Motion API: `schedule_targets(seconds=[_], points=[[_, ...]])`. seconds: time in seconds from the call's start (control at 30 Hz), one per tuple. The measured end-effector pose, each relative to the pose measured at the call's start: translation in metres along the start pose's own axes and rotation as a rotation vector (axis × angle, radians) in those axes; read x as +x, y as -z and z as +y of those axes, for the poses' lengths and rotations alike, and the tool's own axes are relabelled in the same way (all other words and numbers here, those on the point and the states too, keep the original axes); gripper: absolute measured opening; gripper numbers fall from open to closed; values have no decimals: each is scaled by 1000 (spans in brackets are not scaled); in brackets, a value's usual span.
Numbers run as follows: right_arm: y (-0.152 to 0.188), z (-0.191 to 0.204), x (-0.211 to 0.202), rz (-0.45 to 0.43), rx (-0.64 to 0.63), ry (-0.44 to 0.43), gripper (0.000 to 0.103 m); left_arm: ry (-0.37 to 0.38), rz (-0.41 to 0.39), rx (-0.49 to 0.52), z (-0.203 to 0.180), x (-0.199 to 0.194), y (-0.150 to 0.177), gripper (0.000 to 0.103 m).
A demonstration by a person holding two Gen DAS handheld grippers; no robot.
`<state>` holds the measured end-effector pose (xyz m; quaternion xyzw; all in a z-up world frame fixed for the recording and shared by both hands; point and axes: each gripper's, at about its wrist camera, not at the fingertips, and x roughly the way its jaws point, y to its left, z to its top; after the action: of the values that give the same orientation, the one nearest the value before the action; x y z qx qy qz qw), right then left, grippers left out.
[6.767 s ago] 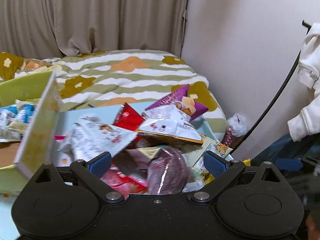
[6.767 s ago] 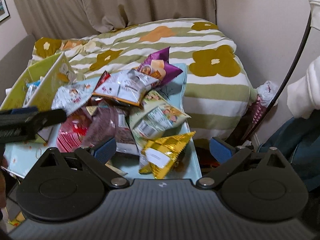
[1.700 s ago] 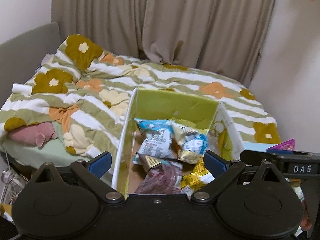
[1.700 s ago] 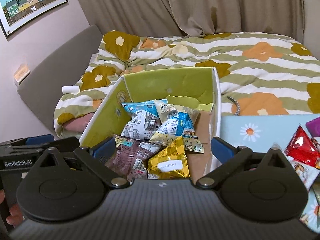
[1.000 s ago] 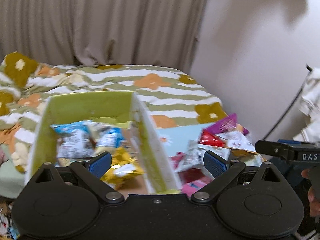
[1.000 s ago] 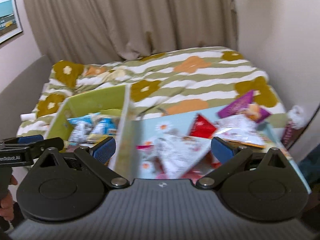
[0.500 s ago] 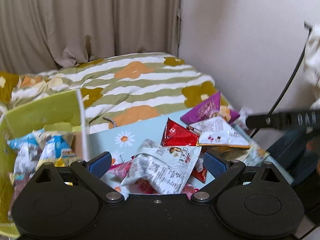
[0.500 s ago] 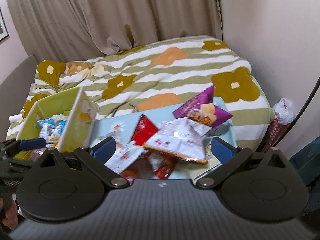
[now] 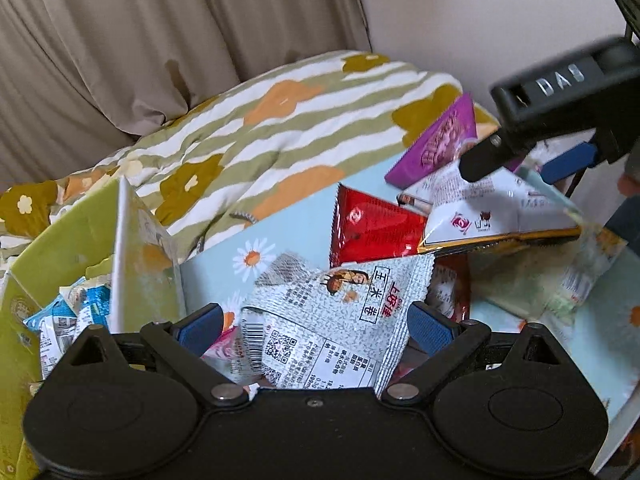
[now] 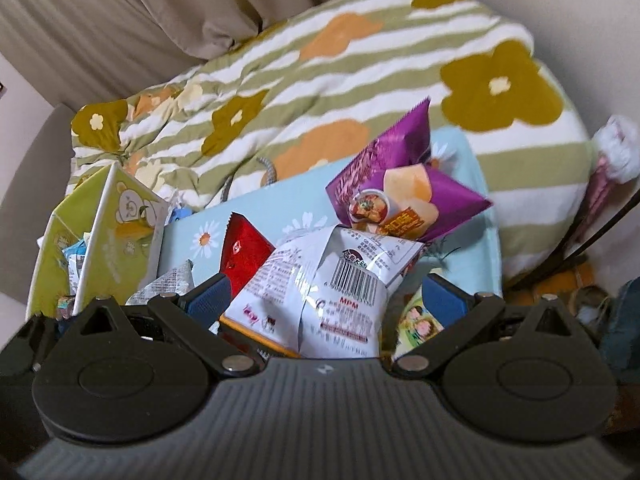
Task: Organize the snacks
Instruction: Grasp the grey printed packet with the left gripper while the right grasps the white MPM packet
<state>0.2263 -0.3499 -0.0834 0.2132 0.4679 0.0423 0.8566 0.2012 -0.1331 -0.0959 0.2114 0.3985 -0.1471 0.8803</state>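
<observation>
Both tongs gape wide: the left gripper [image 9: 314,326] straddles the silver packet [image 9: 328,320], the right gripper [image 10: 326,294] the white packet [image 10: 320,284], both beside the green box [image 9: 44,264]. Each should pinch flat edges (not puffy middles).

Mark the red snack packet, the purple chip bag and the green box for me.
red snack packet [image 9: 372,228], left wrist view, middle of its red face.
purple chip bag [image 10: 404,188], right wrist view, centre of the printed front.
green box [image 10: 120,240], right wrist view, on its near side wall.
</observation>
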Motion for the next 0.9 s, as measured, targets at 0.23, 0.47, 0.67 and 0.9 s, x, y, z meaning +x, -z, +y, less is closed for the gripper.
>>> schedule_targets(seconds=[0.23,0.47,0.67,0.9], points=[[-8,-15,26,53,50,-32,103,-50,30,29,-10,18,-1,98],[-12,-22,37,73,83,-68,103,-79,55,11,-6,22,0,84],[-12,-22,37,78,86,-82,103,-75,43,-11,-6,18,-1,77],[-11,-18,39,86,87,-96,103,-79,31,-54,-4,9,-1,76]])
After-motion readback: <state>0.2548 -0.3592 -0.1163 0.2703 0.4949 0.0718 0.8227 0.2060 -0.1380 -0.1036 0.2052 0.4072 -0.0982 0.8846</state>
